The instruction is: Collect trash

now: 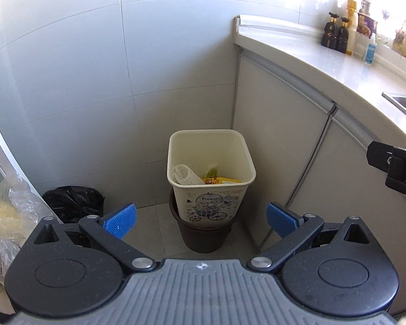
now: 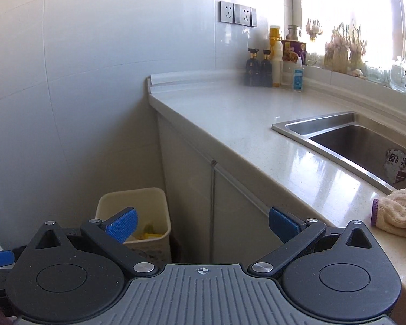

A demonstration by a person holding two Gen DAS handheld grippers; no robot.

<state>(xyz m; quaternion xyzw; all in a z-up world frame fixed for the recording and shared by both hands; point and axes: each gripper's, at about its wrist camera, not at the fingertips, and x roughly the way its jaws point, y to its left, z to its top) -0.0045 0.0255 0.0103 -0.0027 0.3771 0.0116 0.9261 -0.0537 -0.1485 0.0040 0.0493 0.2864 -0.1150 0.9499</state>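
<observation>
Left wrist view: the left gripper [image 1: 200, 220] is spread wide and empty above the floor, the right gripper [image 2: 201, 226] likewise apart and empty beside the countertop [image 2: 230, 124], and beyond stands the cream trash bin [image 1: 211, 162], holding scraps, nested in a brown bucket [image 1: 203, 235] against the cabinet [image 1: 284, 135].

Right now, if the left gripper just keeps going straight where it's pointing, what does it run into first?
Most likely the cream trash bin, which sits dead ahead between the open fingers of the left gripper, nested in a dark bucket. Nothing shows in between, though depth is hard to judge.
</observation>
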